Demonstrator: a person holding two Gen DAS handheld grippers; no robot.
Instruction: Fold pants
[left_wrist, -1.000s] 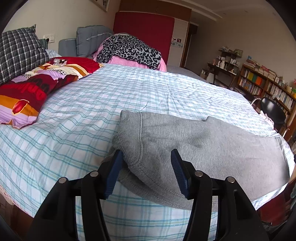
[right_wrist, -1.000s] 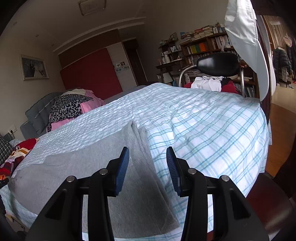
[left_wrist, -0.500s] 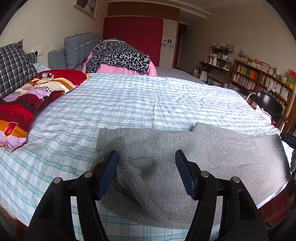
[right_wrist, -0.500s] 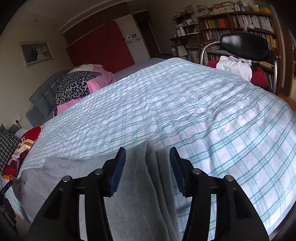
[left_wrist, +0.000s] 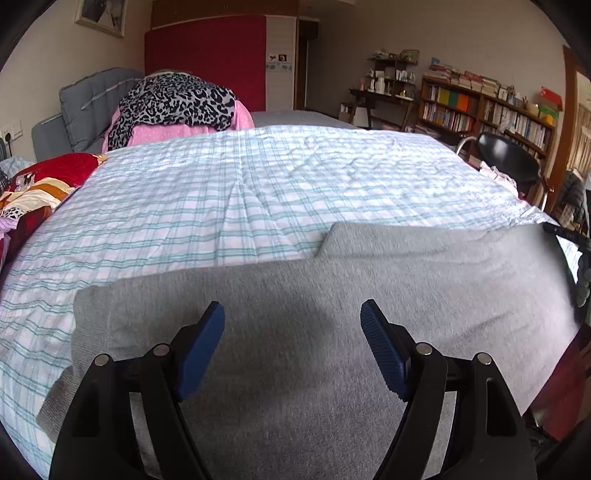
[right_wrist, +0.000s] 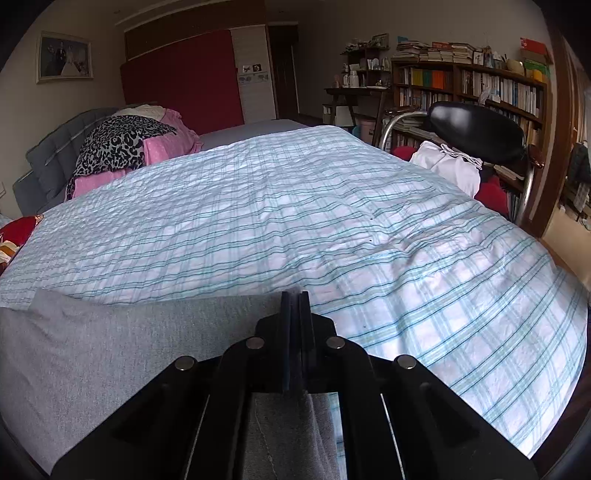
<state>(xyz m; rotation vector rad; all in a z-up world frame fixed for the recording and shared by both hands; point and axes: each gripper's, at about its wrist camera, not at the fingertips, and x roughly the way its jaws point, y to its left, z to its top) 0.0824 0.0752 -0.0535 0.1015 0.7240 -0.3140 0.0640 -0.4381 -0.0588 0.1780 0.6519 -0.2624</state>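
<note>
Pants (left_wrist: 332, 314) of grey sweat fabric lie spread flat along the near edge of the bed (left_wrist: 258, 192), on its white sheet with teal plaid lines, running from one side of the left wrist view to the other. The left tongs (left_wrist: 291, 325) hover just above the grey cloth with their blue pads (left_wrist: 201, 349) wide apart and still spreading; nothing is pinched between them, only fabric lying beneath. The right tongs (right_wrist: 294, 306) are clenched tight at the far edge of the pants (right_wrist: 110, 350), where the cloth meets the sheet, and a strip of grey fabric shows under the closed fingers; whether an edge of cloth is actually caught between the pads cannot be told. At the far end of the bed sits a leopard-print cloth (left_wrist: 173, 101) over a pink bundle (left_wrist: 155, 133), with a red patterned blanket (left_wrist: 33, 188) at the left. A black chair (right_wrist: 476, 127) and a bookshelf (right_wrist: 469, 85) stand to the right.
</note>
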